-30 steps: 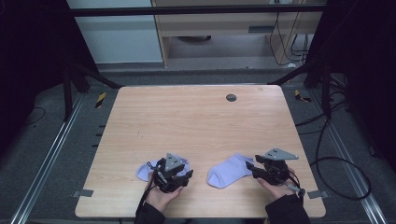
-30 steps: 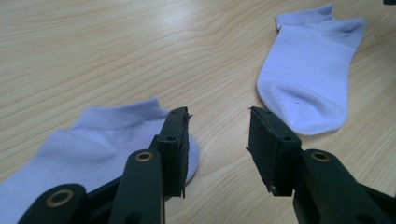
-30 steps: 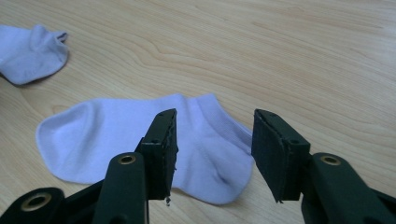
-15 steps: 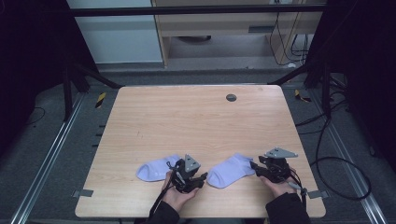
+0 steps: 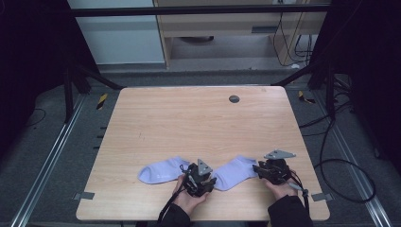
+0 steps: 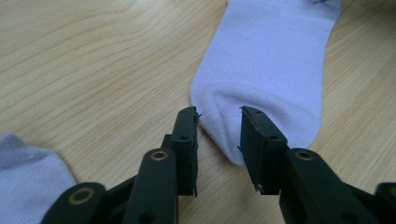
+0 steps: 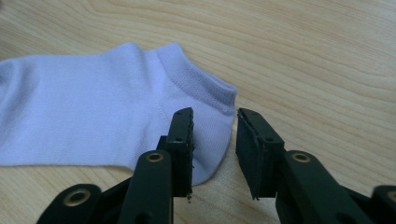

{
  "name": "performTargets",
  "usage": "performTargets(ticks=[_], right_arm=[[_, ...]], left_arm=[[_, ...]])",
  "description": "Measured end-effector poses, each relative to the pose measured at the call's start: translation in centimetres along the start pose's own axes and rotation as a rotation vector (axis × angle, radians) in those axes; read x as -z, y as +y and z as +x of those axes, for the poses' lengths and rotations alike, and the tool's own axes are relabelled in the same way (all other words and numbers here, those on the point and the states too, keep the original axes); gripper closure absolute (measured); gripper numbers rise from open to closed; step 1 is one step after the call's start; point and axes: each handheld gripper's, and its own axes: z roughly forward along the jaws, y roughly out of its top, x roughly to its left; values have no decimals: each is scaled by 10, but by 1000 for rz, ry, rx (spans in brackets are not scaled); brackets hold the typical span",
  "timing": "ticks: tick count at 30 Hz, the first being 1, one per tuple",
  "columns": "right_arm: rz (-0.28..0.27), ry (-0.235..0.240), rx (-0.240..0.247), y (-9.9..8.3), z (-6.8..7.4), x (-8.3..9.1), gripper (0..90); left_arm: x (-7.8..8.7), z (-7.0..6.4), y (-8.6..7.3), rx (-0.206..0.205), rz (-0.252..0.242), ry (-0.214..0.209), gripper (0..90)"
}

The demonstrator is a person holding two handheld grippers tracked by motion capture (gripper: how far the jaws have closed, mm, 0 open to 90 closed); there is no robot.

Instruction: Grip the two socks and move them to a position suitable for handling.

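Over on the left, one lilac sock (image 5: 160, 172) lies flat near the front edge of the wooden table (image 5: 189, 123), untouched. Just beside it, the left gripper (image 5: 208, 182) sits low at the toe of the second sock (image 6: 266, 70), its jaws parted narrowly and straddling the rounded, stitched toe seam without pinching it. That second sock (image 5: 234, 172) stretches across between the two hands, a soft fine knit, smooth and slightly wrinkled. At its far right end, the right gripper (image 7: 212, 140) lines up on the ribbed cuff, jaws likewise a narrow gap apart, one jaw over the fabric, the other over bare wood. Looks like the grasp stage: both ends are being lined up for a two-handed lift. Next call, I'd say, is to close both pairs on cloth, low enough to catch the thin knit off the pale, grainy tabletop.
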Motion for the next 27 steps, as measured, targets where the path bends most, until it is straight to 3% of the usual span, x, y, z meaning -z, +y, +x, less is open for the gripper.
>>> performTargets(ticks=[10, 17, 21, 27], right_arm=[[33, 22, -8, 1, 4, -1, 871], [-9, 57, -14, 2, 8, 11, 877], [-61, 102, -11, 2, 21, 30, 877], [-90, 127, 17, 0, 42, 40, 877]], left_arm=[[-4, -3, 1, 11, 9, -7, 867], [6, 2, 3, 0, -8, -43, 880], [20, 9, 6, -14, -10, -48, 881], [36, 20, 3, -22, -5, -43, 881]])
